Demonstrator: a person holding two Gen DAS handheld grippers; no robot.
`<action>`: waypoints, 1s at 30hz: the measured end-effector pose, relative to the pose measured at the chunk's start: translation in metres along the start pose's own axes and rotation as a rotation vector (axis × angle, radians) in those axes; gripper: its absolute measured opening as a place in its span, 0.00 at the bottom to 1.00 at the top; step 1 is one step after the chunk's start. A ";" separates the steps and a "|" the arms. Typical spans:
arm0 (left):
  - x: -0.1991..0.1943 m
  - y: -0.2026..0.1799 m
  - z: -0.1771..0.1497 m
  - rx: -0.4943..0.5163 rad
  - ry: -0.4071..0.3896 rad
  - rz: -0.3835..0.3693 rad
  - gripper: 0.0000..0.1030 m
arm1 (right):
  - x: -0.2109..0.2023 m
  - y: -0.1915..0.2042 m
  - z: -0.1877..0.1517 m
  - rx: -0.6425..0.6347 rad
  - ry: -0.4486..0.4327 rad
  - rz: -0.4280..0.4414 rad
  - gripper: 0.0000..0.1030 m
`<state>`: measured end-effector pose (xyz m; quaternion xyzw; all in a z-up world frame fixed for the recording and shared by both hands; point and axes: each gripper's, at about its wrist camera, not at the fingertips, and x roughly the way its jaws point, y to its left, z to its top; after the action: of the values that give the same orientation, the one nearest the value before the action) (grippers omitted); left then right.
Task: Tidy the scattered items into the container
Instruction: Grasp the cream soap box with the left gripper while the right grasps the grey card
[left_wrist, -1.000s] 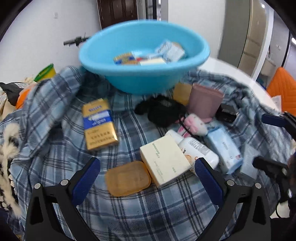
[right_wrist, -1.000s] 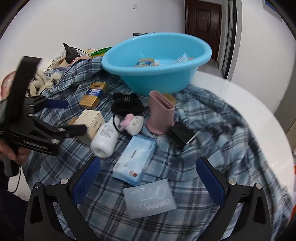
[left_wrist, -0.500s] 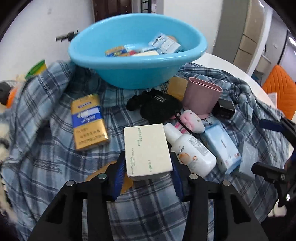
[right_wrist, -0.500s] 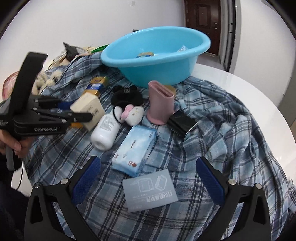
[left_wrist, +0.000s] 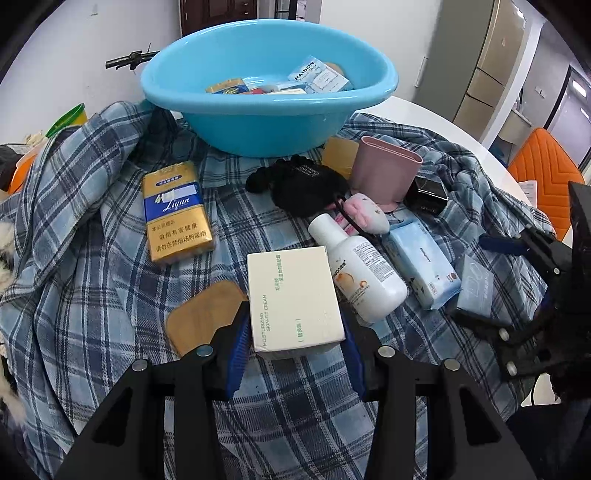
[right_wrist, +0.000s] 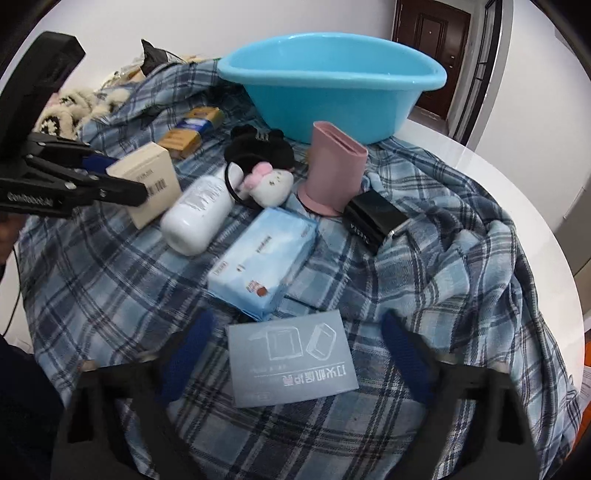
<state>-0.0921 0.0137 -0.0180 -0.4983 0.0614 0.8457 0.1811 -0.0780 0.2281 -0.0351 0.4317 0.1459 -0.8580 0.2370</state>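
My left gripper is shut on a cream-coloured skin-cream box, its blue pads pressing both long sides. The right wrist view shows that box held just above the plaid cloth. My right gripper points down over a flat grey-blue packet. Its jaws are closing with the packet between them, and a gap remains on each side. The blue basin stands at the back with several small boxes inside.
On the plaid cloth lie a gold cigarette pack, a tan disc, a white bottle, a blue tissue pack, a pink cup, a plush toy, a black pouch and a black box.
My left gripper closed on the cream box and still holds it. My right gripper sank toward the grey-blue packet and its jaws have narrowed around it.
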 end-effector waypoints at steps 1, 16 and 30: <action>0.001 0.001 -0.001 -0.006 0.003 0.001 0.46 | 0.000 -0.001 -0.001 0.010 0.004 0.001 0.61; 0.006 0.005 -0.009 -0.069 -0.004 -0.004 0.46 | -0.003 -0.008 -0.021 0.034 0.019 -0.009 0.67; 0.000 0.003 -0.008 -0.074 -0.036 0.030 0.46 | -0.033 -0.004 -0.013 0.030 -0.102 -0.041 0.60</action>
<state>-0.0868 0.0083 -0.0221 -0.4883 0.0344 0.8588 0.1509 -0.0543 0.2466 -0.0157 0.3877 0.1295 -0.8858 0.2199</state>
